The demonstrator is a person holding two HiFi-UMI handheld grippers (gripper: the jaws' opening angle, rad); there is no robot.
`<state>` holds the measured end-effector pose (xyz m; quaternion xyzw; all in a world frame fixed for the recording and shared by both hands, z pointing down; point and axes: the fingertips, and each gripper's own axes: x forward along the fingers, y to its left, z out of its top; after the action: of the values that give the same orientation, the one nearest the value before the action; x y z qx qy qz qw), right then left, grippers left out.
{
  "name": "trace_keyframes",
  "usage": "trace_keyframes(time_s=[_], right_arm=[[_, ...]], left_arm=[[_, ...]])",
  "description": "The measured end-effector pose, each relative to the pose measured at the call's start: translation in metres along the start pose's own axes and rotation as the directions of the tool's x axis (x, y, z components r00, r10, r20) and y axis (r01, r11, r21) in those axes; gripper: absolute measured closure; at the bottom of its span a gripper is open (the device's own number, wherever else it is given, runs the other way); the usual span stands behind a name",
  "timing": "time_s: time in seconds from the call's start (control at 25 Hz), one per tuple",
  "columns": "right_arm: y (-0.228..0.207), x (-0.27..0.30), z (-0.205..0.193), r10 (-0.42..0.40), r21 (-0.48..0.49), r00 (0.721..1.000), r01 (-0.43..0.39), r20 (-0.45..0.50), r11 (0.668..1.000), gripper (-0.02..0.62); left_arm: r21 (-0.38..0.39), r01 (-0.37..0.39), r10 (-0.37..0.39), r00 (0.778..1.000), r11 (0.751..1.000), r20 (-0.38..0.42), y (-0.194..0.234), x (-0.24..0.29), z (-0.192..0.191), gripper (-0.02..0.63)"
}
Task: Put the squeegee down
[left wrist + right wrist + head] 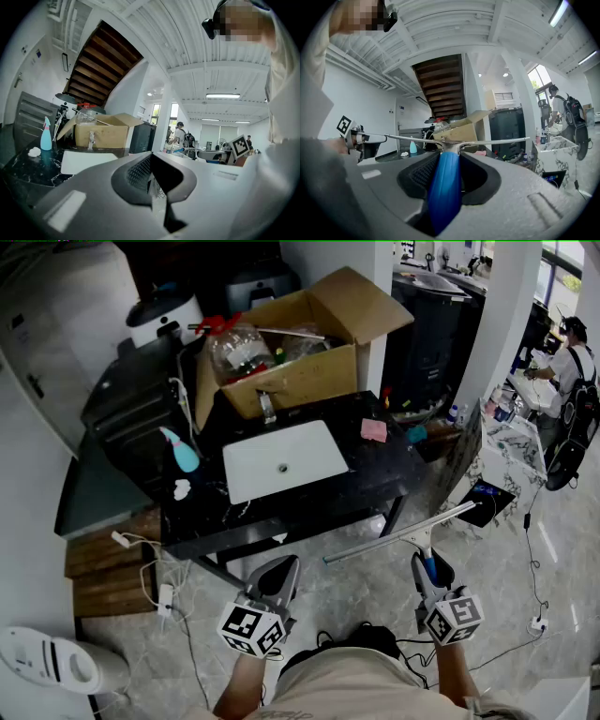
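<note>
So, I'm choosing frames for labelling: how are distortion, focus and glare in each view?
Head view: sharp, evenly lit, slight bending at the edges, squeegee crisp. Left gripper view: heavy fisheye, black corners, left tool soft up close, ceiling lamp glaring. Right gripper view: same fisheye, the squeegee's blue handle soft near the lens, window washed out.

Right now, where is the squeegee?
The squeegee is at lower right in the head view, its blue handle clamped in the right gripper, blade held across above the floor, short of the black counter.

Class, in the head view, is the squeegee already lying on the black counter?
No, the right gripper holds the squeegee by its blue handle, short of the counter.
</note>
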<state>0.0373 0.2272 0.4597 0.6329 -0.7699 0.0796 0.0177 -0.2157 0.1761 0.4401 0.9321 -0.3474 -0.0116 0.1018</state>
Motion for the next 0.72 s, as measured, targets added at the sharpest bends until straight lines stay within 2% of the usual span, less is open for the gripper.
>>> trace_keyframes(time_s=[0.4, 0.72], right_arm=[[-0.004, 0.008, 0.005, -0.042, -0.010, 0.999, 0.042, 0.002, 0.999, 0.463], [-0.030, 0.001, -0.025, -0.126, 0.015, 0.987, 0.128, -0.097, 0.992, 0.463]], left_arm=[[-0.020, 0.051, -0.051, 0.999, 0.999, -0.012, 0.007, 0.015, -0.006, 0.592], [-0.067, 0.120, -0.124, 0.991, 0.990, -0.049, -0.003, 0.049, -0.018, 0.592]])
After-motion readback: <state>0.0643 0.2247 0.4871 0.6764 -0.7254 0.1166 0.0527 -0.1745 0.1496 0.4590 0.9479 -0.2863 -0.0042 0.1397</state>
